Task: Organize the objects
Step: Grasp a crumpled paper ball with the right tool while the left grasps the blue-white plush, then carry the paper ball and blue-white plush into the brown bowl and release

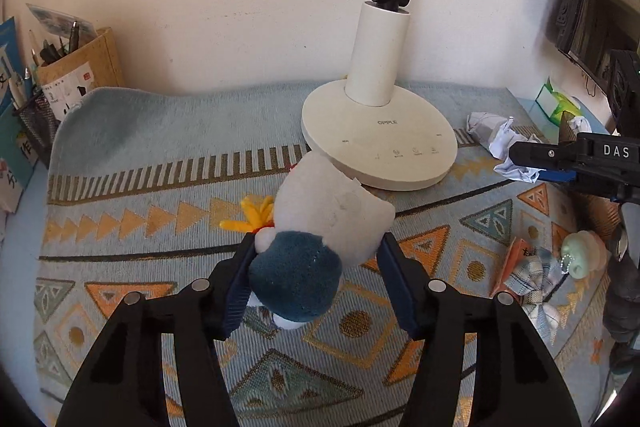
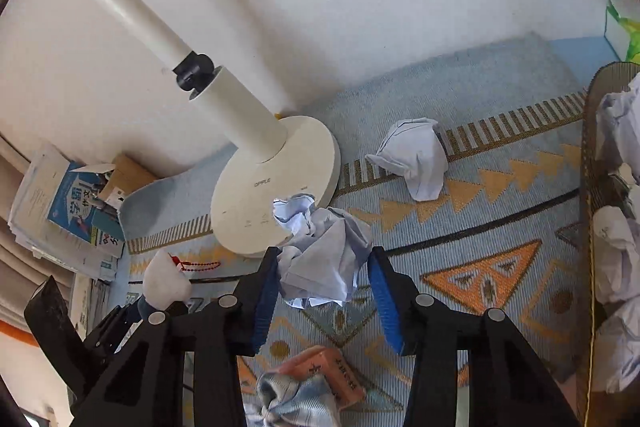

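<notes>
Gripping one plush toy (image 1: 320, 223), one paper ball (image 2: 320, 255)

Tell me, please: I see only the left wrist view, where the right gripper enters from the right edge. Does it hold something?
Observer: Yes. The right gripper has its jaws closed on a crumpled paper; both blue pads touch it.
Operator: Where can this paper go? I see no container clearly.
Observer: A mesh basket stands at the right, beside that gripper.
Operator: Is it in use?
Observer: Yes, several paper balls already lie inside it.
</notes>
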A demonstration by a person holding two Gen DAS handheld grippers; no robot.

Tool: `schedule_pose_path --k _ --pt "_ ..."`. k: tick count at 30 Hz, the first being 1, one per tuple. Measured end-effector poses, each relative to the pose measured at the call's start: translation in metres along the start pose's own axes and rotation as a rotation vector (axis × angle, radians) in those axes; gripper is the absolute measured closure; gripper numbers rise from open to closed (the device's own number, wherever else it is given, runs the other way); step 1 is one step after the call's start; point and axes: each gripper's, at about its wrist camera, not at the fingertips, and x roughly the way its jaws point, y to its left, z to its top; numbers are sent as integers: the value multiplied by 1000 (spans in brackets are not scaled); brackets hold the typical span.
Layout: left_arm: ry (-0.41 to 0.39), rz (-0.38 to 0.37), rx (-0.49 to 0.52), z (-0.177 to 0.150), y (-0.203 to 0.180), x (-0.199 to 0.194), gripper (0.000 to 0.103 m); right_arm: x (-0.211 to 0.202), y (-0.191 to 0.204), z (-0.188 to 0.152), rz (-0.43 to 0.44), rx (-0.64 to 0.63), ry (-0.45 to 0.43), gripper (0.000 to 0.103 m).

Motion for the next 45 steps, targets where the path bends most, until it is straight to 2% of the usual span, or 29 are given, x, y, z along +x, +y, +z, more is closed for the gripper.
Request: schedule_pose_path --k 3,6,8,11,15,19,22,27,30,33,37,40,45 --pt "-26 -13 -3 -19 -13 -32 46 -38 11 -27 32 -65 -23 60" --pt "-45 -36 -4 -42 -28 -62 46 -75 11 -62 26 -140 -41 60" --pt "-52 -39 -5 -57 -39 -78 46 -97 8 -89 9 -198 -57 59" --pt "-64 -43 -29 -84 -52 -96 46 -120 1 -137 -66 -309 -111 59" --pt "-46 -32 -75 -114 -66 -98 46 -123 -21 -179 -113 -378 -113 59" --pt "5 -123 -184 -128 -63 -89 46 -111 -41 -191 -134 -386 -91 59" --pt "-14 -97 -193 -131 -65 -93 46 -113 -46 -191 -113 -358 -98 59" --pt "-9 -55 -175 -132 -74 -92 46 -115 -45 -199 -129 -377 -111 59" --pt "18 -103 -170 -121 -85 -90 46 -133 -47 -187 -96 -350 -124 59" --pt "-14 -175 -129 -95 -112 -95 46 -181 -50 -159 -65 -317 -247 59" --pt "-43 -295 -54 -49 -162 -92 46 -230 -76 -100 -155 -199 -391 59" --pt "-59 -338 22 -21 -207 -81 46 -237 -100 -57 -213 -117 -410 59" --pt "-47 -405 129 7 -274 -55 46 -228 -116 -4 -231 -78 -398 57"
